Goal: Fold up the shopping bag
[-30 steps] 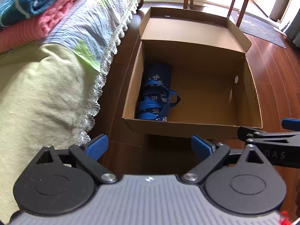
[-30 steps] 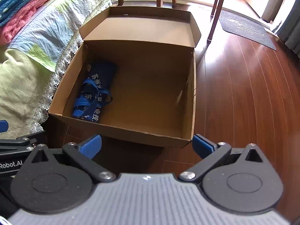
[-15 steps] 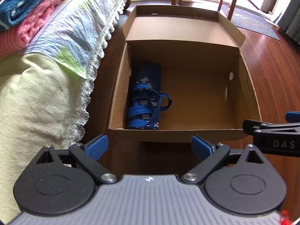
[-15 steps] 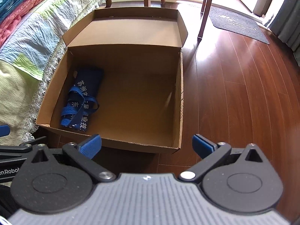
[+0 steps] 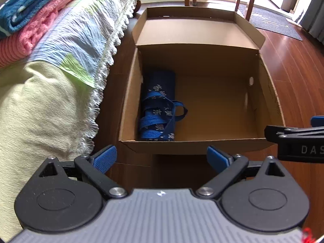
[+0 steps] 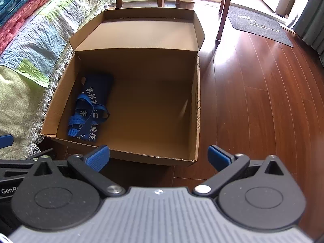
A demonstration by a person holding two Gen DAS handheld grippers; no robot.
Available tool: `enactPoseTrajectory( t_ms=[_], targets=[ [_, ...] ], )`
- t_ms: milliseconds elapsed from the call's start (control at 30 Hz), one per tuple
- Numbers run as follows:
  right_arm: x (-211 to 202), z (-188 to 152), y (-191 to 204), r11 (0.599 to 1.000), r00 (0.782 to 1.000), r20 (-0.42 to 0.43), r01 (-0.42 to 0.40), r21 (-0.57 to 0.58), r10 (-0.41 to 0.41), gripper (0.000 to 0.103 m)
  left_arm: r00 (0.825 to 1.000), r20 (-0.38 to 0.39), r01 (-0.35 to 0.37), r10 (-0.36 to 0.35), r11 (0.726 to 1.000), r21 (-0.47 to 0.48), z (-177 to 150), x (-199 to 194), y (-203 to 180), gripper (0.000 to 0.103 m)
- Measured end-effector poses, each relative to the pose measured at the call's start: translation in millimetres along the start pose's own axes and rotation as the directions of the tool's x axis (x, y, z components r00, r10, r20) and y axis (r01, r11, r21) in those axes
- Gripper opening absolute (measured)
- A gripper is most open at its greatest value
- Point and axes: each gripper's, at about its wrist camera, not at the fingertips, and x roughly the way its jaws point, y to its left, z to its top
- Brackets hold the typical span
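- Left wrist view: the left tool (image 5: pixel 161 158) is hovering with its blue-padded fingers (image 5: pixel 104 158) spread wide and holding nothing, just in front of the near wall of the open brown cardboard box (image 5: pixel 194 143).
- The folded dark blue shopping bag with white lettering (image 5: pixel 159 109) is lying on the box floor, tight against the box's left wall, with its blue strap handles (image 5: pixel 174 111) looping loosely over it toward the box's middle.
- The box's lid flap (image 5: pixel 194 32) is standing open at the far side of the box.
- The box is sitting on the reddish-brown wooden floor (image 5: pixel 297 64); the bed with a pale green and blue patchwork cover edged in white lace (image 5: pixel 50 85) is running along the box's left side, and folded pink and blue towels (image 5: pixel 30 20) are resting on it.
- The right tool (image 5: pixel 297 141) is showing at the box's near right corner; its opening cannot be judged here.
- Right wrist view: the right tool (image 6: pixel 159 158) is holding its fingers (image 6: pixel 218 158) wide apart and empty, just short of the box's (image 6: pixel 121 156) near wall.
- The shopping bag (image 6: pixel 91 109) is lying in the box's left half, beside the left wall.
- A grey doormat (image 6: pixel 259 26) is lying well beyond the box's far right corner, and wooden furniture legs (image 6: pixel 222 14) are standing beyond the lid.
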Motion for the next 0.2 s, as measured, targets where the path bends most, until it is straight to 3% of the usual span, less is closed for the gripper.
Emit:
enactPoseTrajectory(
  t_ms=[200],
  targets=[
    [-4.9, 0.8, -3.7, 1.000, 1.000, 0.012, 0.005, 0.009, -0.005, 0.102, 1.000, 0.012, 0.024, -0.024, 1.000, -0.003, 2.8, -2.2, -1.6, 0.098]
  ],
)
